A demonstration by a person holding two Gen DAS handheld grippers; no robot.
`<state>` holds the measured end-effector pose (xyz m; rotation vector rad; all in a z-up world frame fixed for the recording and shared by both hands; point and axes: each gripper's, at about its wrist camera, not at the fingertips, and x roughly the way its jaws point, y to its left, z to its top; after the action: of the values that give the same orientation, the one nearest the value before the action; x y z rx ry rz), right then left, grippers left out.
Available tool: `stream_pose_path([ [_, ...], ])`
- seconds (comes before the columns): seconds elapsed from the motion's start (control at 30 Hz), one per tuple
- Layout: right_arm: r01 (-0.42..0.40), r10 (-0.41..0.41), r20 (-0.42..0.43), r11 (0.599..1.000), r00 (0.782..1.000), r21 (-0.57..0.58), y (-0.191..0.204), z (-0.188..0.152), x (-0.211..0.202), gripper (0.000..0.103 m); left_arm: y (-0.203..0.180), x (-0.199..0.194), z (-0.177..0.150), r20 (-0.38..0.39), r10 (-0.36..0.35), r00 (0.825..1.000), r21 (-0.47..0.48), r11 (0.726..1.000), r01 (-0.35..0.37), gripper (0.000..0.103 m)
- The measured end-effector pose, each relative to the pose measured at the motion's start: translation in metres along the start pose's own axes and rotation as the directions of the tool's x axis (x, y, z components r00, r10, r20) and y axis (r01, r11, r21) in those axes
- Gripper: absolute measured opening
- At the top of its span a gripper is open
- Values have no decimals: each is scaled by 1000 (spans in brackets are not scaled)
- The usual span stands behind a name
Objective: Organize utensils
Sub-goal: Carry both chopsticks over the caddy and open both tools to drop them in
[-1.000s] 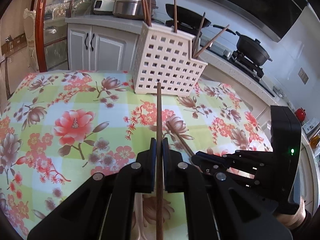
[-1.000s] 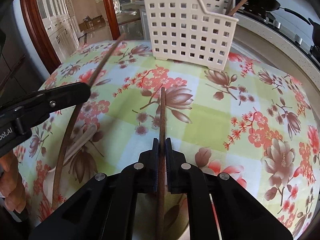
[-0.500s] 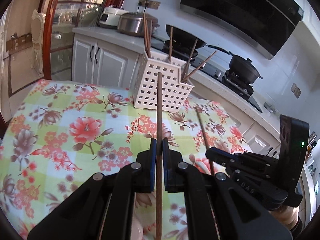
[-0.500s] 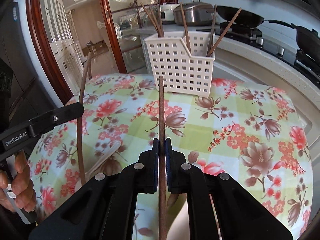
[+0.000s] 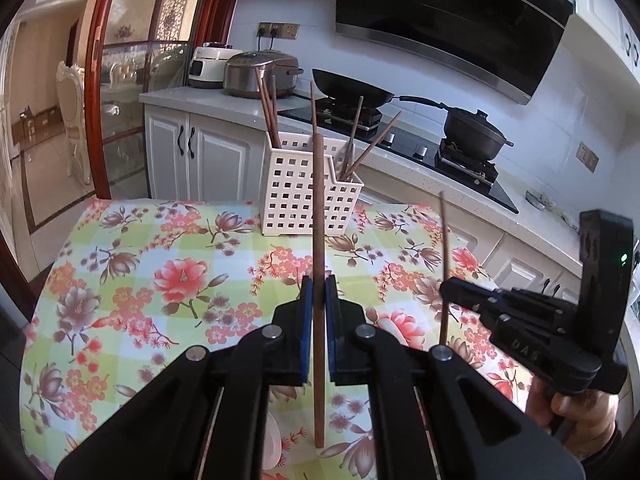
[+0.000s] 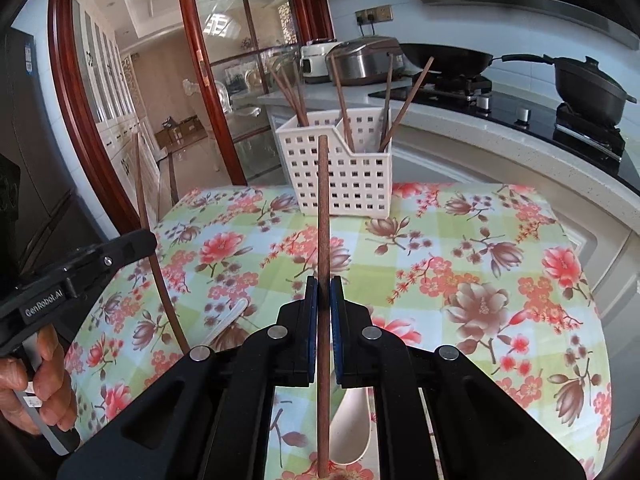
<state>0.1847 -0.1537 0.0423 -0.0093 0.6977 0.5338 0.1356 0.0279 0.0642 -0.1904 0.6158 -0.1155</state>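
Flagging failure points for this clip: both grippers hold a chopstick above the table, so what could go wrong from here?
1. The left gripper pinches its chopstick near mid-length, leaving a long free end that might swing and miss the white basket.
2. The chopsticks already in the basket lean across its opening and could block insertion.
3. The right gripper and its chopstick are close alongside, so they may clash.

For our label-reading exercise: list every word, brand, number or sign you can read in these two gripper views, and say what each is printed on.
"GenRobot.AI": white lettering on the side of the left gripper, seen in the right wrist view.
"DAS": raised letters, hard to make out, on the body of the right gripper, seen in the left wrist view.
Fridge stickers: too small to read.
Rice cooker panel: too blurred.
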Motion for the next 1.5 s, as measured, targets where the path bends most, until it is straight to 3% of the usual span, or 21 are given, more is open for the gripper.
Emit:
stream_pose_path([
  [0.33,-6,7,4,1000,1000,-15,-4,20,5,8,-2,4,21,-2,-9,1000,34,999,9,6],
  [0.77,12,-13,-22,1000,1000,-27,-15,93,36,8,16,47,96,-46,10,999,33,999,-9,6],
  [0.93,33,-34,-16,999,999,-43,-14,132,45,8,21,58,139,-48,-6,999,12,1000,6,6],
  [1.27,81,-78,47,994,996,-74,-11,214,41,8,8,55,228,37,2,999,42,999,-4,6],
  [1.5,94,-90,69,994,994,-55,-27,248,51,8,1,63,274,96,7,995,48,999,-12,6],
])
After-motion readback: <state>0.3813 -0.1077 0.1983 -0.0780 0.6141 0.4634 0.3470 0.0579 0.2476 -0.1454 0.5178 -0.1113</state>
